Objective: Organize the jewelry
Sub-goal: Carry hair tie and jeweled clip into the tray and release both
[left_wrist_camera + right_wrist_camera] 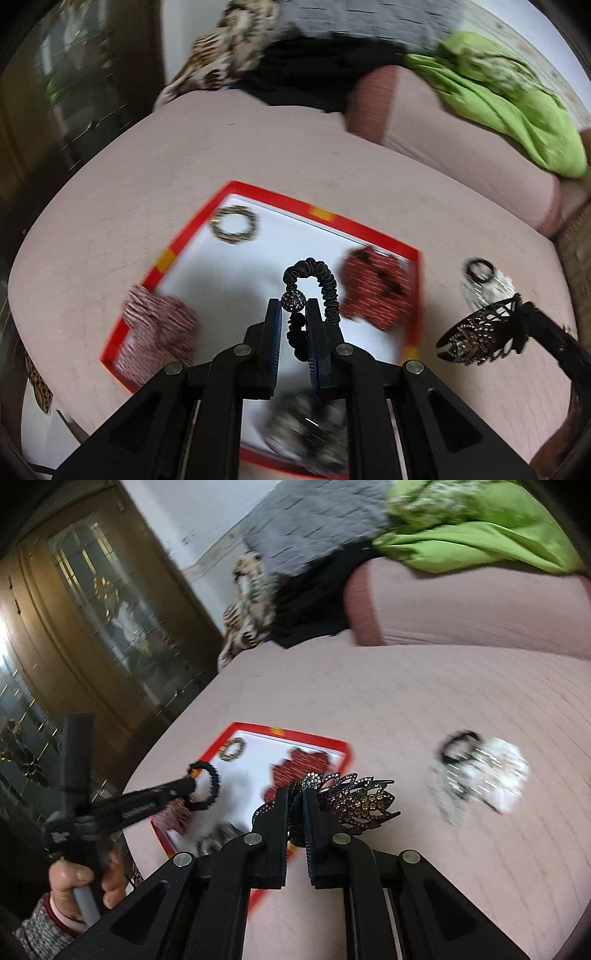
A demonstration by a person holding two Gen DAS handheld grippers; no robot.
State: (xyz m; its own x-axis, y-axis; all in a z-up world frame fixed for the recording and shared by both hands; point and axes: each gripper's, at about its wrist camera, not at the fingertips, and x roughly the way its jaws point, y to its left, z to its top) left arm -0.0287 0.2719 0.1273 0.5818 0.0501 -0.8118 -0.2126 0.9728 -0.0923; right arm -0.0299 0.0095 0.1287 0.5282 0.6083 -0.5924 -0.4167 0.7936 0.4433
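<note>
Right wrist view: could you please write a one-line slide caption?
Right tongs grip a rhinestone leaf hair clip beside the red-rimmed tray; left tongs hold a black scrunchie.

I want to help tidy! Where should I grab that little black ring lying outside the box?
Probably pinch the black ring at its far arc, coming straight down from above. It lies flat on the pink bedspread, and its near side touches the blurry silvery pile.

Pink couch point(443, 701), wooden glass-fronted cabinet point(92, 602), white wall point(192, 513)
</note>
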